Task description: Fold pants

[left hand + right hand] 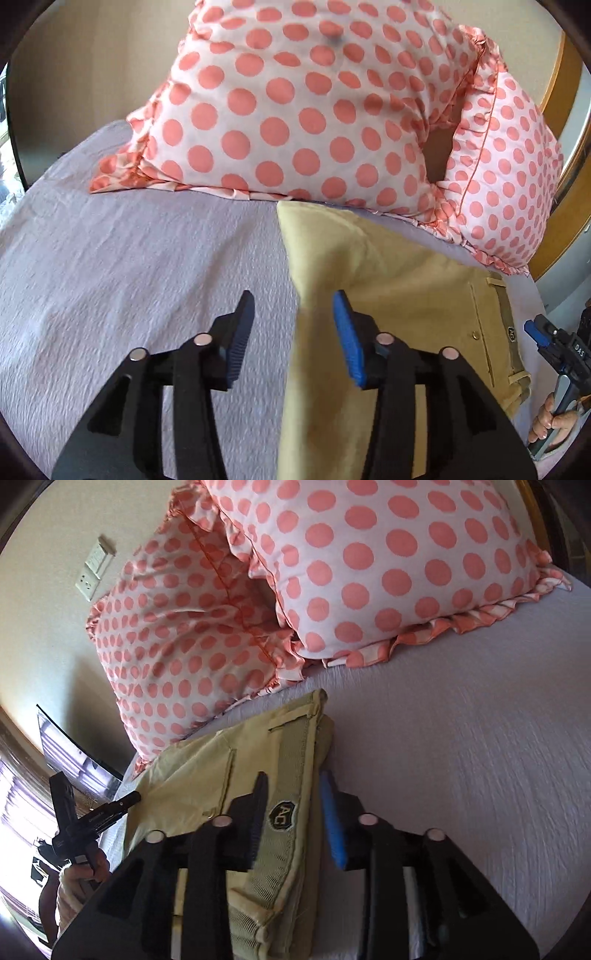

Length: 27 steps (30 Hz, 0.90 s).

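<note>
Pants lie folded on the lilac bedsheet near the polka-dot pillows, with the right gripper spread wide astride their waistband and the left gripper released over the fold edge. Closing on one layer only — the stack looks loose — could drag the fold apart.

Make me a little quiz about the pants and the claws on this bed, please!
1. True or false: the khaki pants touch the polka-dot pillows.
2. The left claw is: A) open over the pants' edge, B) shut on a pillow, C) out of view.
3. Fill in: the waistband patch sits between the open right claw's ____.

Key: 1 true, the far corner meets the pillow frill. 2 A. 3 fingers.
</note>
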{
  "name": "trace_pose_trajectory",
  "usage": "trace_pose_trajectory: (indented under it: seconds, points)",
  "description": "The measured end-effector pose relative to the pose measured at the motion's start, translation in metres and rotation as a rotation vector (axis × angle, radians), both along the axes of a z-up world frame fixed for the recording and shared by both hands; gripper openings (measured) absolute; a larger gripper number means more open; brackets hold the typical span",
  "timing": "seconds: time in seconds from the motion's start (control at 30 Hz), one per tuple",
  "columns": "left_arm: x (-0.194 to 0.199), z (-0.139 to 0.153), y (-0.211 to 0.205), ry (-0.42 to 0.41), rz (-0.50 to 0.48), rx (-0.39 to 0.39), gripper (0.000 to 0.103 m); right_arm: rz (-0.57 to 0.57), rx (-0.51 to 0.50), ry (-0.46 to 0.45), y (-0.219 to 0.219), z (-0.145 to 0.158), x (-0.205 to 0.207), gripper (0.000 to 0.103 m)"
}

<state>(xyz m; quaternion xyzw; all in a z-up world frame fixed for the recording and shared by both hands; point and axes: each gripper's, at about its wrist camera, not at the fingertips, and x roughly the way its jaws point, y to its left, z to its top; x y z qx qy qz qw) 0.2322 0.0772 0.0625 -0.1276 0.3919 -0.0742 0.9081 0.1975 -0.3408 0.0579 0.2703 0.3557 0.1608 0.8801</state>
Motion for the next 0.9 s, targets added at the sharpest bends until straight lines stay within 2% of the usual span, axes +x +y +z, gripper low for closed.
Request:
trace_pose_trajectory:
  seconds: [0.03, 0.07, 0.13, 0.2, 0.27, 0.3, 0.33, 0.37, 0.43, 0.53, 0.6, 0.67, 0.77, 0.8, 0.9]
  points:
    - [-0.015, 0.006, 0.001, -0.028, -0.023, -0.034, 0.054, 0.042, 0.041, -0.02, 0.004, 0.003, -0.009, 0.073]
    - [-0.028, 0.01, -0.001, -0.047, -0.063, -0.069, 0.056, 0.082, 0.071, -0.023, 0.01, 0.005, -0.014, 0.073]
    - [-0.049, 0.013, -0.015, -0.052, -0.153, -0.116, 0.07, 0.127, 0.096, 0.013, 0.024, 0.0, -0.018, 0.074]
    - [-0.055, 0.004, -0.032, -0.002, -0.217, -0.157, 0.077, 0.137, 0.101, 0.08, 0.036, -0.011, -0.015, 0.081]
    - [-0.049, -0.015, -0.042, 0.085, -0.221, -0.157, 0.077, 0.082, 0.065, 0.148, 0.039, -0.023, -0.013, 0.082]
    - [-0.047, -0.024, -0.048, 0.11, -0.212, -0.13, 0.075, 0.061, 0.061, 0.157, 0.039, -0.024, -0.016, 0.082]
    - [-0.052, -0.024, -0.051, 0.077, -0.208, -0.103, 0.076, 0.037, 0.045, 0.153, 0.04, -0.021, -0.022, 0.082]
    - [-0.059, -0.022, -0.055, 0.063, -0.189, -0.056, 0.077, -0.005, -0.027, 0.156, 0.045, -0.015, -0.032, 0.087]
    - [-0.075, -0.02, -0.058, 0.05, -0.167, 0.021, 0.086, -0.078, -0.194, 0.156, 0.057, -0.008, -0.055, 0.102]
    - [-0.113, -0.022, -0.055, -0.006, -0.134, 0.12, 0.099, -0.054, -0.3, 0.054, 0.082, -0.011, -0.099, 0.102]
    - [-0.138, -0.028, -0.059, -0.027, -0.101, 0.195, 0.101, -0.044, -0.37, 0.015, 0.103, -0.019, -0.122, 0.102]
    - [-0.156, -0.036, -0.06, -0.024, -0.072, 0.237, 0.101, -0.054, -0.453, -0.012, 0.121, -0.028, -0.138, 0.102]
    - [-0.174, -0.049, -0.059, -0.014, -0.05, 0.247, 0.101, -0.068, -0.574, -0.059, 0.142, -0.035, -0.148, 0.102]
    - [-0.179, -0.049, -0.061, -0.038, -0.035, 0.272, 0.101, -0.07, -0.609, -0.061, 0.148, -0.036, -0.147, 0.102]
    - [-0.186, -0.052, -0.063, -0.056, -0.011, 0.307, 0.101, -0.073, -0.629, -0.066, 0.153, -0.039, -0.149, 0.102]
